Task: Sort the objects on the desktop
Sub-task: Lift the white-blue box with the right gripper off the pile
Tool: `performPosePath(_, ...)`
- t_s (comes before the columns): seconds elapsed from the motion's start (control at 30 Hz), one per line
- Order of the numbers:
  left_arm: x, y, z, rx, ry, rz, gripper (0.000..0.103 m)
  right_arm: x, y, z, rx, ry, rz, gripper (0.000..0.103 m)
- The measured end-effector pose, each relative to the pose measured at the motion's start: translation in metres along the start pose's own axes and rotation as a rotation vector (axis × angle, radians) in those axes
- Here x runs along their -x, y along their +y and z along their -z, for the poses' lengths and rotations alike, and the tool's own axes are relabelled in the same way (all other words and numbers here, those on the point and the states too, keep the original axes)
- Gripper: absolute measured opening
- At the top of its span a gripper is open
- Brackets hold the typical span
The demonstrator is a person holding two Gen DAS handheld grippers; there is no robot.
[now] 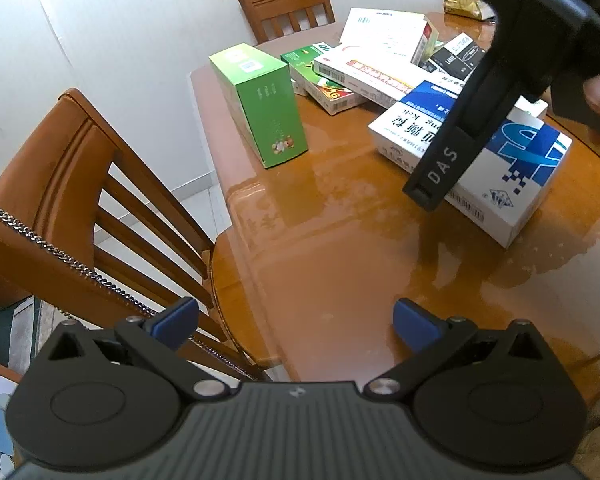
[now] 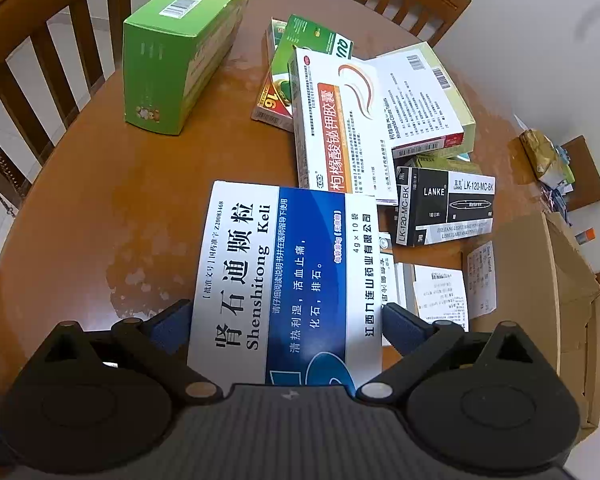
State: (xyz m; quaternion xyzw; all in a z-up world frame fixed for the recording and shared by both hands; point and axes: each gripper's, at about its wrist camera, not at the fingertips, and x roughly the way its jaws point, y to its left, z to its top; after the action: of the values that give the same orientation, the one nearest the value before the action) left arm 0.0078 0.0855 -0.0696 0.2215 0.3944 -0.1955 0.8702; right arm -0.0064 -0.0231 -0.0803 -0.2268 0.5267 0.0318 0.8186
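Boxes (image 2: 340, 132): perhaps seven; grippers: two.

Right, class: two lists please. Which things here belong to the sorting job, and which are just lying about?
Part of the job:
- blue-and-white box, between the right gripper jaws
- green box, on edge
- orange-striped box
- black LANKE pen box
- left gripper, open, over bare table

Lying about:
- wooden chair
- cardboard carton

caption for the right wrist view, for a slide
Right gripper straddles a blue-and-white medicine box on the wooden table, cluttered with other boxes.
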Motion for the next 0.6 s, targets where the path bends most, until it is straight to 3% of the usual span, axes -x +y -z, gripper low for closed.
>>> performPosePath(0.6,-0.003,-0.014,-0.011,-0.03,0.002,0.008,0.103,0.009,-0.03,-0.002,-0.049,-0.014,-0.078,0.1)
